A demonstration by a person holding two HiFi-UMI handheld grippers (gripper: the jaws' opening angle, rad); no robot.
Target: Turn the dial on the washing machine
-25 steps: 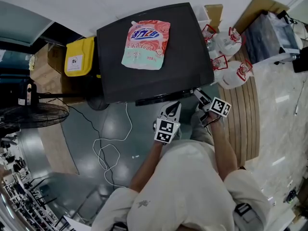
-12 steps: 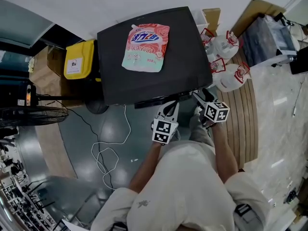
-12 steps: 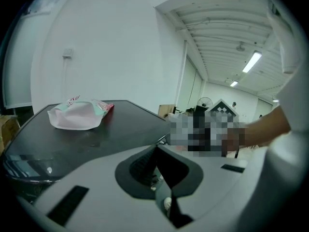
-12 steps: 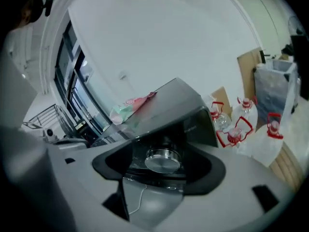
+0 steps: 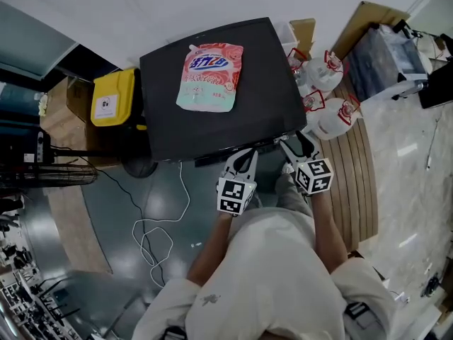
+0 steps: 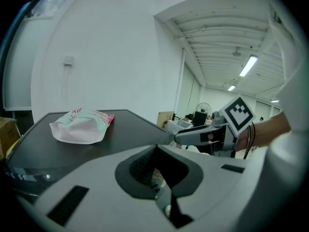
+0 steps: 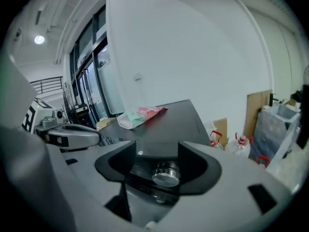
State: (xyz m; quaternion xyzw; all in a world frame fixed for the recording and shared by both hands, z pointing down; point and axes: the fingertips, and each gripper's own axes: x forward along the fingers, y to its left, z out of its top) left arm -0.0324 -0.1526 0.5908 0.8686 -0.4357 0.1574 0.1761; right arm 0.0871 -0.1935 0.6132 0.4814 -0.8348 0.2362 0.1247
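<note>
The black-topped washing machine point(image 5: 233, 119) stands ahead of me with a pink and green detergent pouch point(image 5: 209, 76) lying on its lid. In the right gripper view, a round silver dial point(image 7: 166, 174) sticks out of the front panel. My right gripper point(image 7: 157, 166) is around the dial and its jaws are closing. The dial sits near the right pad, with a gap still on its left. At the panel's front edge, left of the right gripper point(image 5: 290, 144), my left gripper point(image 5: 245, 159) holds nothing and its pads are together.
A yellow bin point(image 5: 113, 98) stands left of the machine, and a fan point(image 5: 49, 172) is further left. White jugs with red labels point(image 5: 333, 115) and cardboard point(image 5: 361, 20) crowd the right side. A white cable point(image 5: 159, 225) lies on the floor below the left gripper.
Both grippers have moved closer to the machine's front edge. The right gripper has come in against the panel at the right corner.
</note>
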